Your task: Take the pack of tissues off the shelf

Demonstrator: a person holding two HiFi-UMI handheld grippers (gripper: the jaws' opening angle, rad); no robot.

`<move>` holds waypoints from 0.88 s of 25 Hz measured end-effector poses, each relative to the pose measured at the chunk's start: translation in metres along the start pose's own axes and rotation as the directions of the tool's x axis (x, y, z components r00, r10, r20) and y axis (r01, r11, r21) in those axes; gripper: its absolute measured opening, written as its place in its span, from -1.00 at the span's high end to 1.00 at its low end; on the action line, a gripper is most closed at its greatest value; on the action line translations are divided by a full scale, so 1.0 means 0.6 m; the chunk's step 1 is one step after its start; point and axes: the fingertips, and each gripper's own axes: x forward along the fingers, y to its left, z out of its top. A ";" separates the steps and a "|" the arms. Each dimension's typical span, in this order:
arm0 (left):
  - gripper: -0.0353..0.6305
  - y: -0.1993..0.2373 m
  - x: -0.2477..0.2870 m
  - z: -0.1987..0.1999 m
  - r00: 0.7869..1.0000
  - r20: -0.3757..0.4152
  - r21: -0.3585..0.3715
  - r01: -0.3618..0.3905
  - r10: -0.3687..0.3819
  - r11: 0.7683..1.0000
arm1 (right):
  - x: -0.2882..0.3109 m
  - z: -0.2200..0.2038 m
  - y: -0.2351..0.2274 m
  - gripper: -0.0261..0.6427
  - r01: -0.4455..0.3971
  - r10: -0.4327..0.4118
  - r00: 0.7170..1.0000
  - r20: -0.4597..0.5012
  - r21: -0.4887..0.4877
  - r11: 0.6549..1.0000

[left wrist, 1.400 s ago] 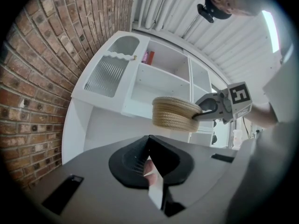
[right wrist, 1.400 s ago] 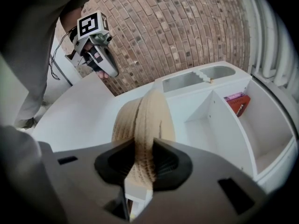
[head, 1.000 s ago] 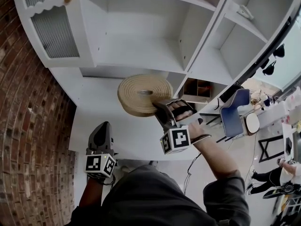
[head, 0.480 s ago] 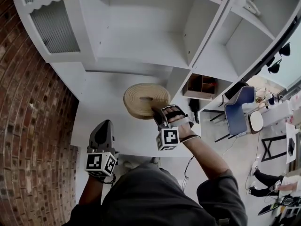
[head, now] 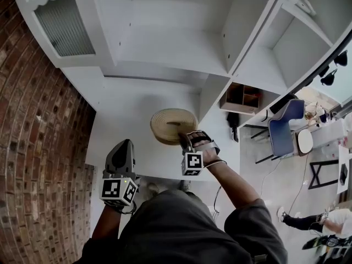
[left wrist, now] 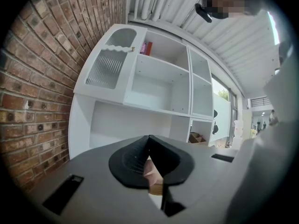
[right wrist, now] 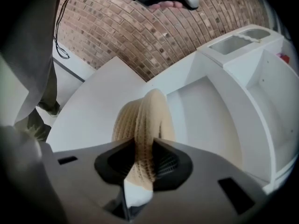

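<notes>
My right gripper [head: 182,137] is shut on the rim of a round beige woven basket [head: 171,123], which it holds over the white counter [head: 118,131] below the shelf unit [head: 165,48]. In the right gripper view the basket's rim [right wrist: 142,120] stands edge-on, clamped between the jaws of that gripper [right wrist: 144,154]. My left gripper [head: 121,157] hangs low at the left with its jaws together and nothing in them [left wrist: 149,139]. A small red and pink pack [left wrist: 146,47] stands on the top shelf in the left gripper view; I cannot tell what it is.
A brick wall [head: 38,147] runs along the left. The shelf unit has a ribbed cabinet door [head: 63,29] and open compartments. A wooden cubby box [head: 242,97] and a blue chair [head: 286,126] stand to the right on the floor side.
The right gripper with the basket has come down and away from the shelf, toward the counter's front edge. The left gripper has stayed put.
</notes>
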 end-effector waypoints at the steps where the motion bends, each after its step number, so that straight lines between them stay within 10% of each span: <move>1: 0.88 0.001 -0.001 -0.002 1.000 -0.004 0.001 -0.003 0.003 1.000 | 0.009 -0.005 0.013 0.64 -0.009 0.009 1.000 -0.006 -0.002 1.000; 22: 0.88 0.023 -0.020 -0.047 0.993 -0.095 0.048 -0.060 0.064 0.997 | 0.134 -0.010 0.182 0.64 -0.119 0.118 0.993 0.025 0.013 0.993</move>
